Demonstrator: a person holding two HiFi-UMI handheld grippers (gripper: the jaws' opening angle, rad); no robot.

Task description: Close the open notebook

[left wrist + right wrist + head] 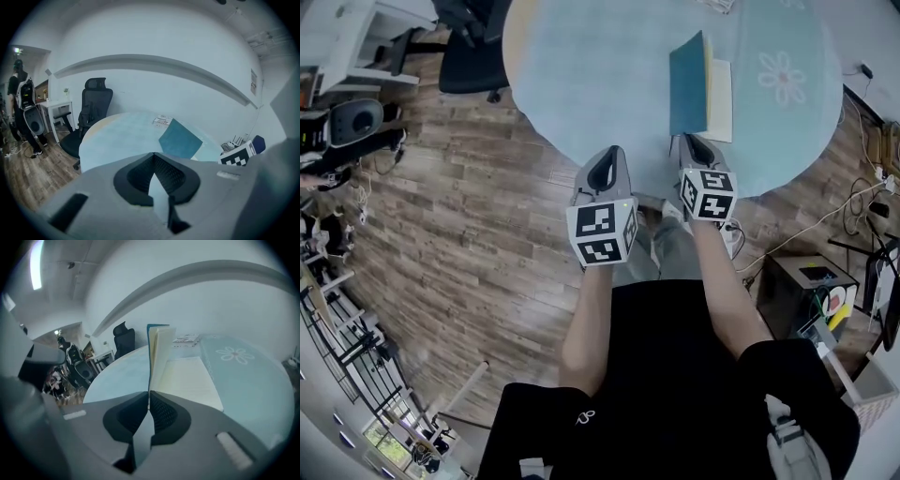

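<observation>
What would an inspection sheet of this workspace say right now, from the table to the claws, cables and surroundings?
Surface: round table under a pale blue flowered cloth.
Job's things: notebook, teal cover standing upright, pages lying flat beside it; not yet closed.
Clutter: a printed leaflet at the table's far edge.
Grippers: right claw pinched on the upright cover's near edge; left claw shut, empty, at the table's near edge.
Cables: white cable loose on the floor at the right.
Surroundings: wood floor, black office chair, a person standing in the distance.
</observation>
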